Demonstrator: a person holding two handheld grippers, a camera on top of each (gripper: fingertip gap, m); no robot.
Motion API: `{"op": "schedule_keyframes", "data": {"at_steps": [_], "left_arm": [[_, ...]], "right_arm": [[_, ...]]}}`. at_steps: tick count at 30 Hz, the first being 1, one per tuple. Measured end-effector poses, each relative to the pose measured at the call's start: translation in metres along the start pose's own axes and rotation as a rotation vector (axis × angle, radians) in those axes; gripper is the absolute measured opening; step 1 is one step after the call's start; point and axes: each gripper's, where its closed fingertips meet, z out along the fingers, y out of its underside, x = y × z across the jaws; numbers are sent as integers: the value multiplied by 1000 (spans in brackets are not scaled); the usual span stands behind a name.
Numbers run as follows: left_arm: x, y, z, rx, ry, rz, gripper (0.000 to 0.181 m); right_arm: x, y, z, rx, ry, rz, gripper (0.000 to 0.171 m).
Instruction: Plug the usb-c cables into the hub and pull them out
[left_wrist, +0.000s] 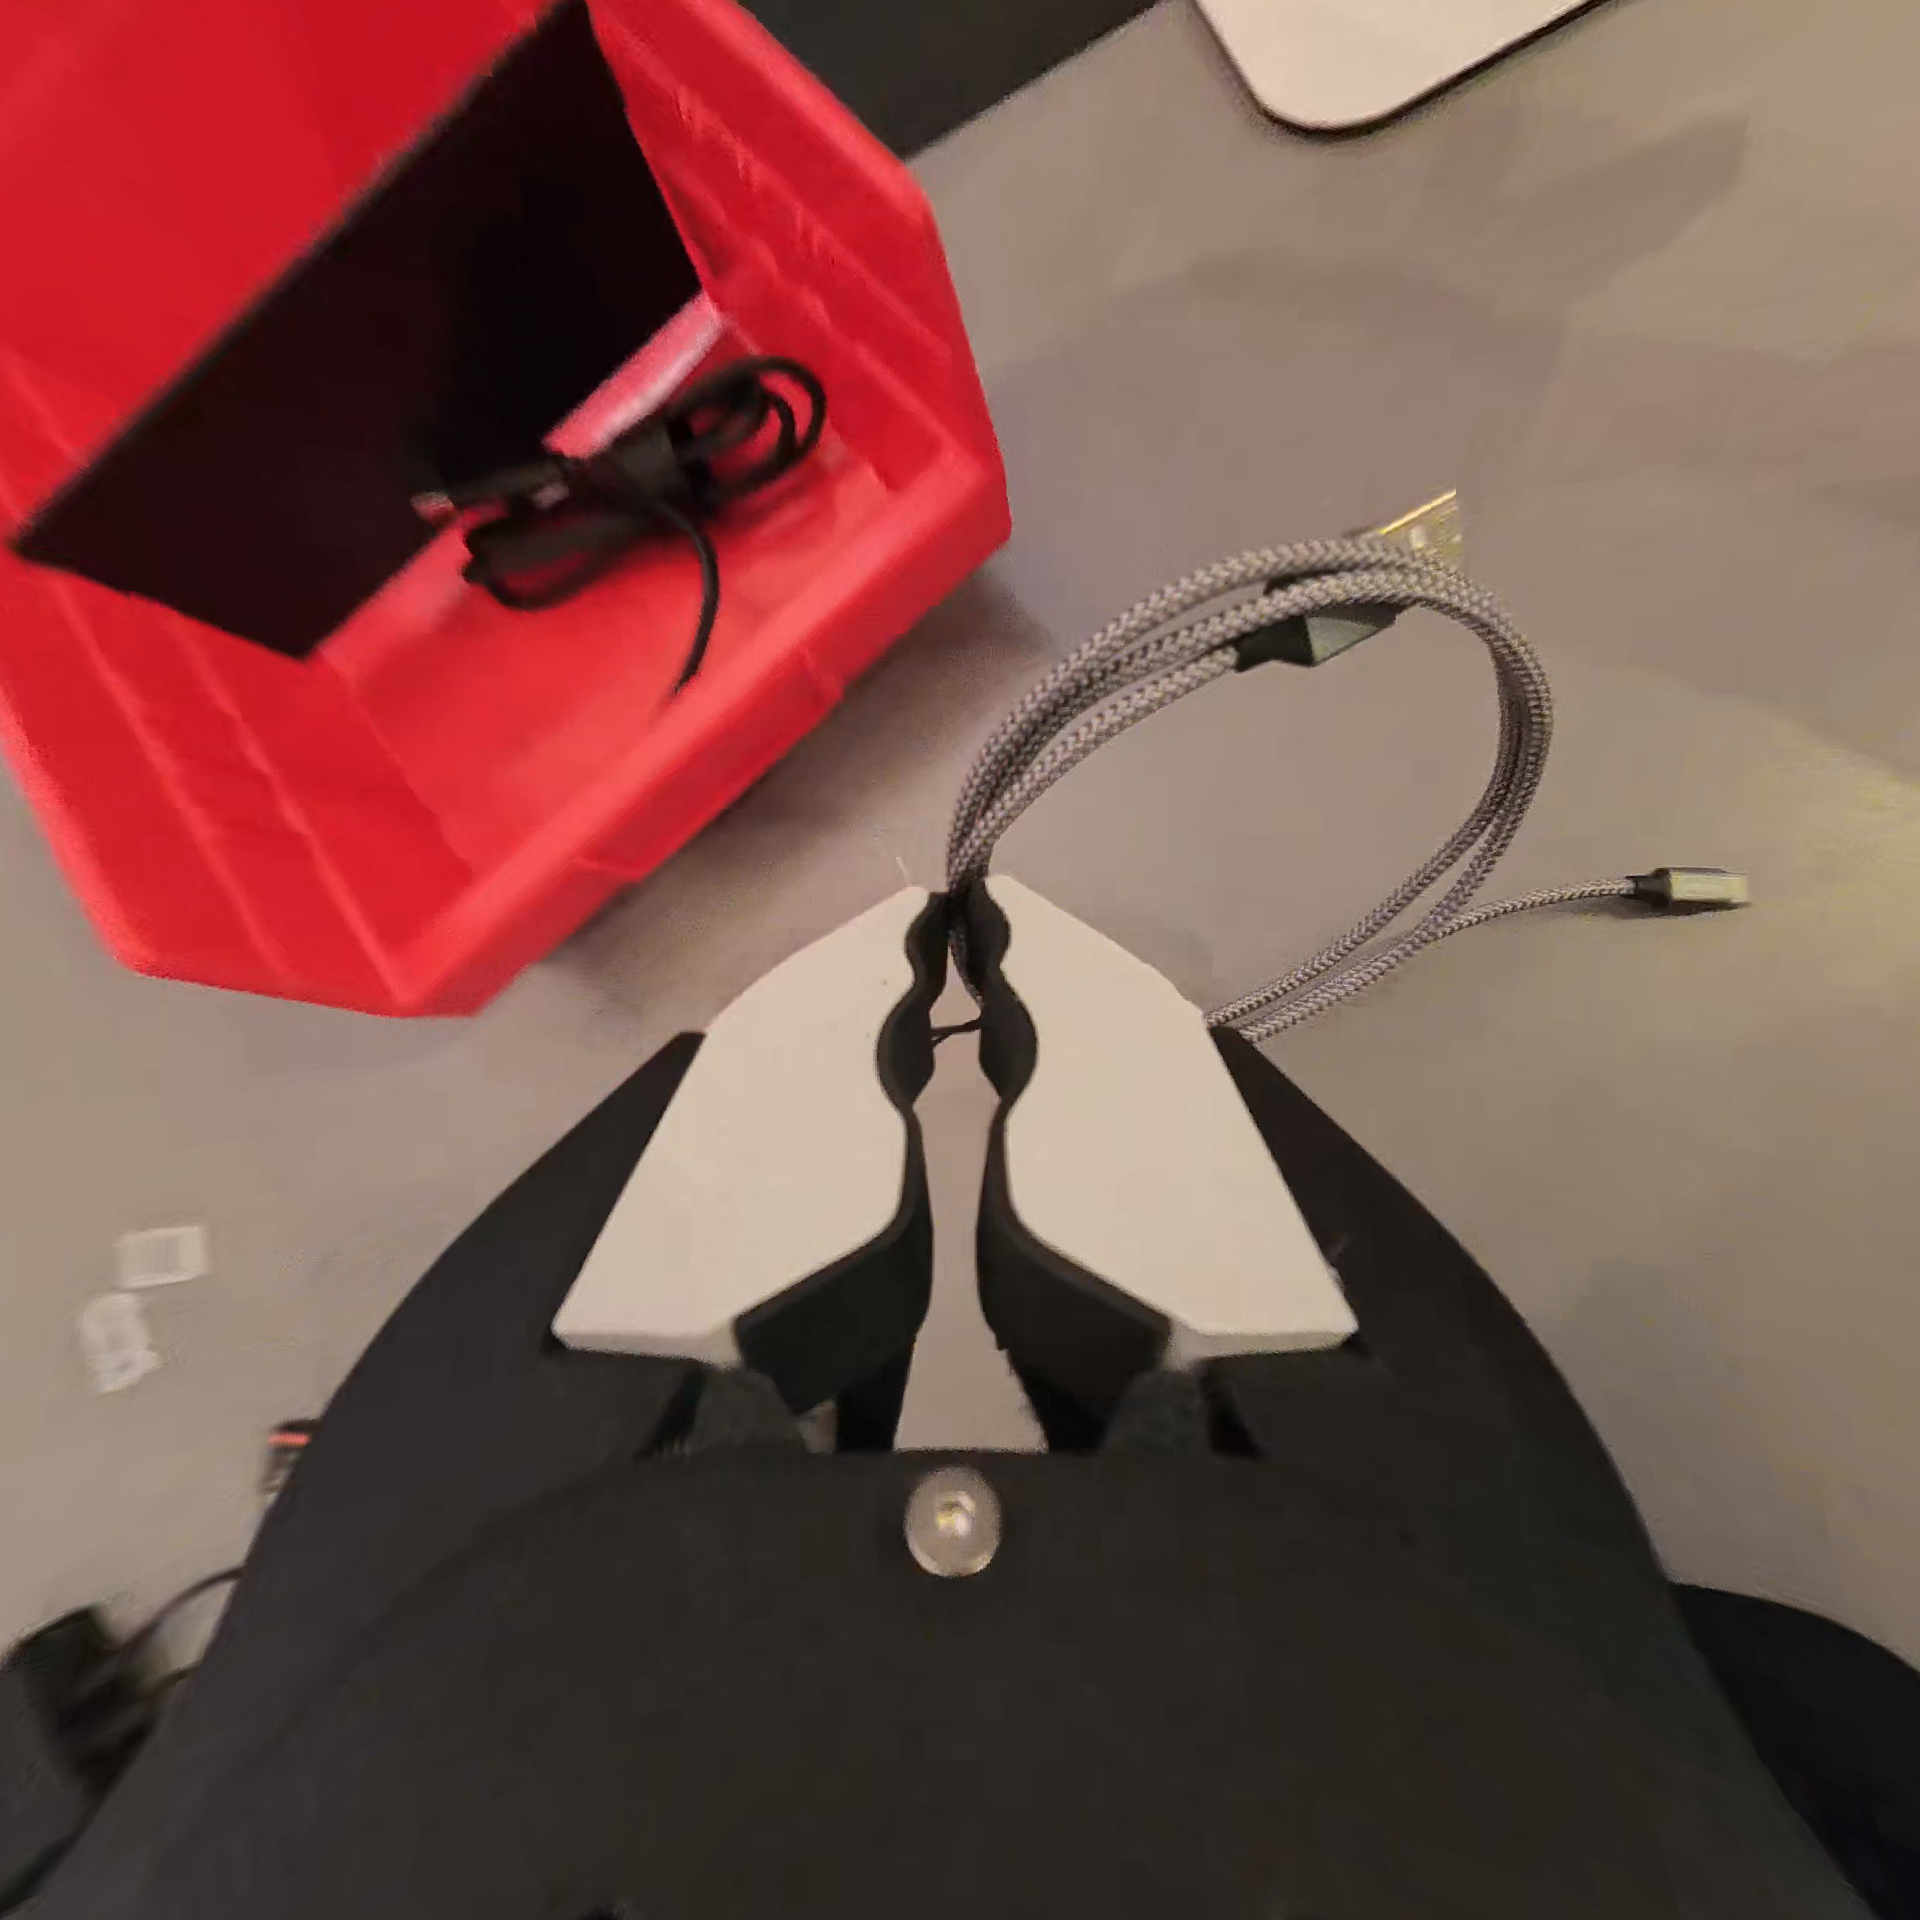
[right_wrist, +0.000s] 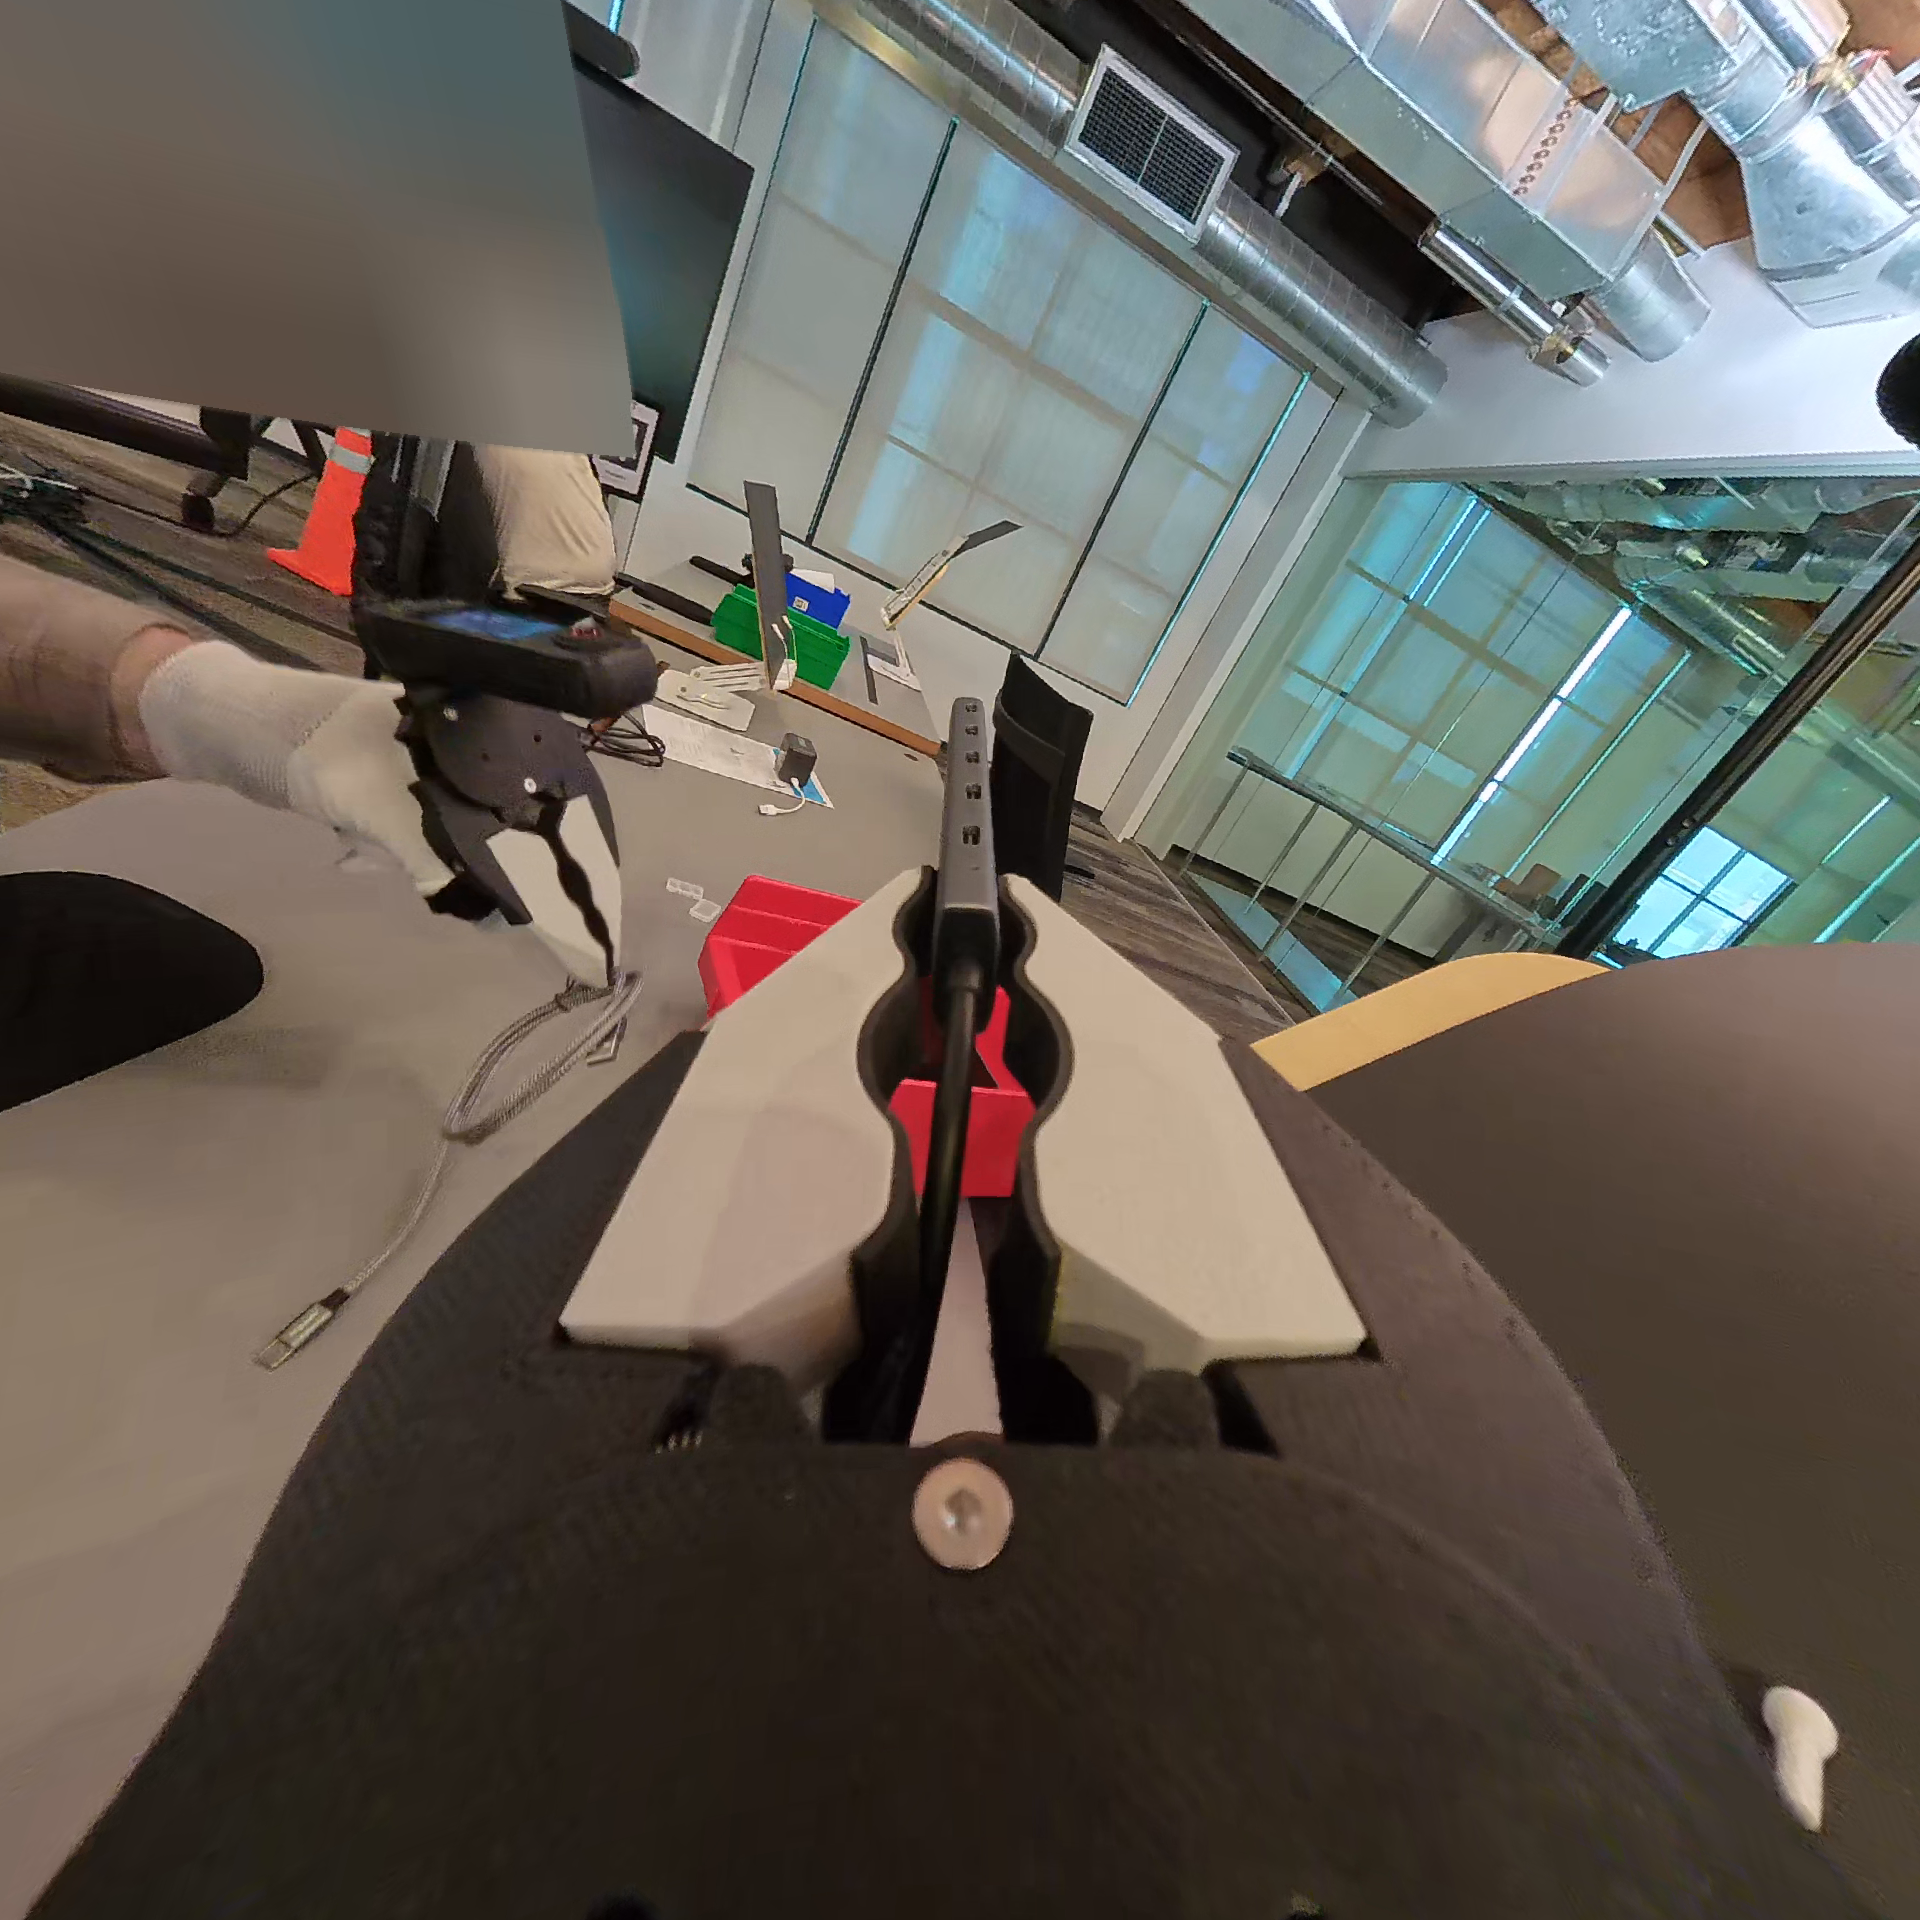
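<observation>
Left wrist view: the left hand-held gripper (left_wrist: 961, 899) pinches a bundle of grey braided cables (left_wrist: 1382, 623) at its fingertips, the loop arching out over the grey tabletop (left_wrist: 1351, 343) and one metal plug (left_wrist: 1694, 888) lying loose on it. Just beside sits a red bin (left_wrist: 644, 810) with a coiled black cable (left_wrist: 644, 468) inside. The braided cables look light and floppy; each is likely better gripped at its stiff plug housing than mid-cord.

Right wrist view: the right hand-held gripper (right_wrist: 961, 914) clamps the slim grey hub (right_wrist: 966, 821) at its cord end, ports running up one edge and held clear of the tabletop. It appears rigid and light. A gloved hand (right_wrist: 301, 743) steers the other gripper. No readable writing shows on hub or cables.
</observation>
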Motion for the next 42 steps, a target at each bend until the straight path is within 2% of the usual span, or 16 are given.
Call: {"op": "schedule_keyframes", "data": {"at_steps": [6,12,15,18,20,23,30,33,38,42], "left_arm": [[11,37,28,-76,99,-88,4],[13,39,21,-40,125,-72,27],[38,19,7,67,219,49,28],[88,0,-3,126,345,263,28],[116,-2,2,94,401,379,32],[136,2,26,9,412,462,34],[169,15,55,-122,618,396,26],[174,11,56,-129,693,359,15],[174,9,59,-109,682,376,7],[161,0,61,-27,535,392,7]], "right_arm": [[-4,5,6,-8,-20,10,6],[-4,12,9,-21,-27,19,6],[-5,14,10,-20,-31,28,6],[-7,16,13,-19,-40,33,6],[-8,16,15,-19,-45,33,6],[-10,12,15,-6,-54,34,6],[-8,12,13,11,-51,45,6],[-6,14,11,11,-47,51,6],[-5,15,10,10,-44,52,6],[-5,18,12,-2,-44,49,6]]}}
